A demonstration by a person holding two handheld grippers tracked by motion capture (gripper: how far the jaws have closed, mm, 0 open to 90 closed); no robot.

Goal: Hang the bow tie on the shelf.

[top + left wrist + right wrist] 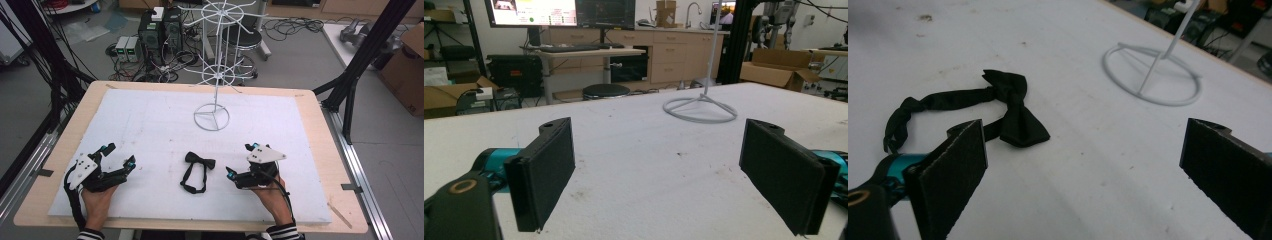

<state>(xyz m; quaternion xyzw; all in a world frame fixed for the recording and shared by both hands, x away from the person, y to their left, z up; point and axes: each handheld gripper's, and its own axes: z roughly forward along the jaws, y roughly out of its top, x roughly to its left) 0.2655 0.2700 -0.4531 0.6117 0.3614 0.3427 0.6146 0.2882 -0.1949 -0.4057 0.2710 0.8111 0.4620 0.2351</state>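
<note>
While the desk [310, 150] carries a white foam sheet [150, 125] over most of its wooden top, I see bare wood only as a rim around the sheet's edges. Next in size, a white wire rack [216, 75] stands upright toward the far edge, slightly right of the middle, its ring base [211, 118] resting flat on the sheet and a thin pole rising from it to spoked tiers. My left gripper [117, 156] sits near the near left corner, held in a hand [97, 202], and its fingers [544, 172] stand wide apart with nothing between them; ahead of them I see the ring base well off across the sheet. My right gripper [239, 161] sits near the near edge, right of the middle, in the other hand [272, 200], and its fingers [950, 177] are likewise spread wide, gripping nothing. Smallest, a black bow tie [197, 171] lies flat on the sheet between the two grippers, near the near edge, closer to the right one, its strap looped toward that edge. It touches neither gripper.
</note>
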